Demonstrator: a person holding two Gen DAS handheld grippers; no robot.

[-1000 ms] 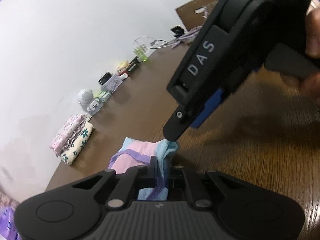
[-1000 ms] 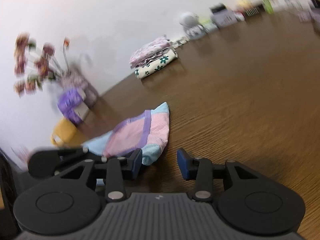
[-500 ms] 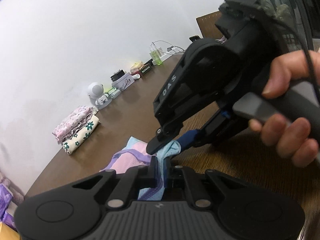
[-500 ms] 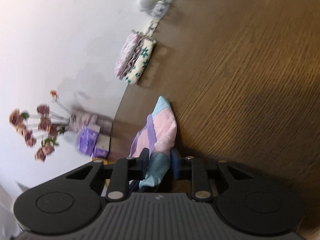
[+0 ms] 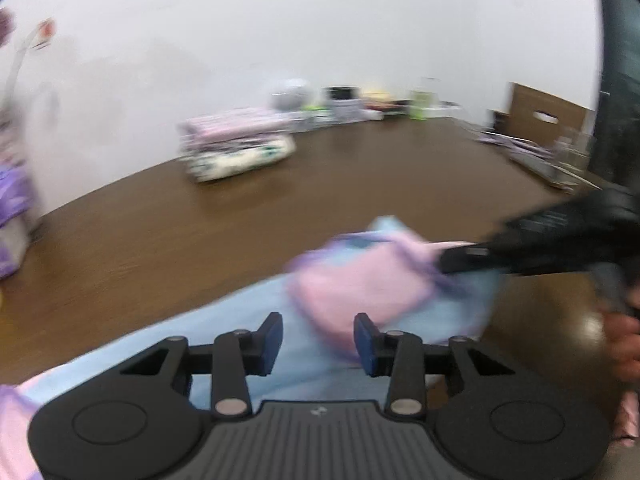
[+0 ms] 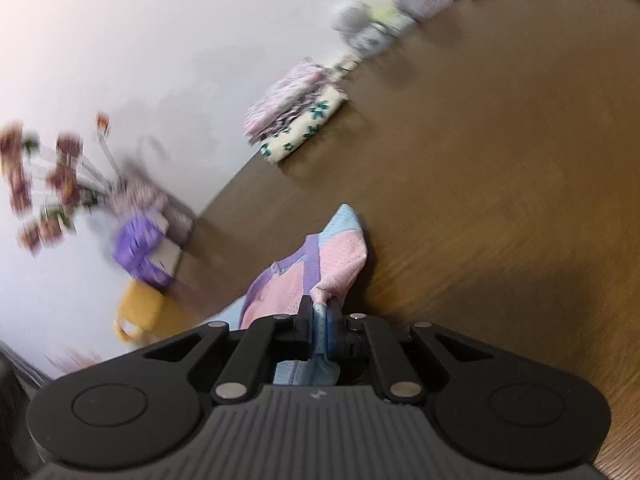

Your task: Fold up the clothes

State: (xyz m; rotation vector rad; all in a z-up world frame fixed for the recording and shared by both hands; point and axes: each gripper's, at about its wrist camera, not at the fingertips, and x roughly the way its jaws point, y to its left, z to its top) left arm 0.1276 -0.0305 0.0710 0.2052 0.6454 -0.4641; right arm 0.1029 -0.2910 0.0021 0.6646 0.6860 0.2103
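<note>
On the brown desk (image 5: 360, 168), the pastel garment (image 5: 360, 284) is lying half folded; the right gripper (image 6: 320, 330) is pinching its corner, while the left gripper (image 5: 318, 336), jaws just opening, is spreading empty. Behind, a folded stack (image 6: 296, 110) is waiting finished.

A soft mesh-knit cloth garment (image 6: 340, 264) is lying on the smooth, faintly glossy wood-grain tabletop (image 6: 500, 184), matt black plastic jaws showing.
</note>
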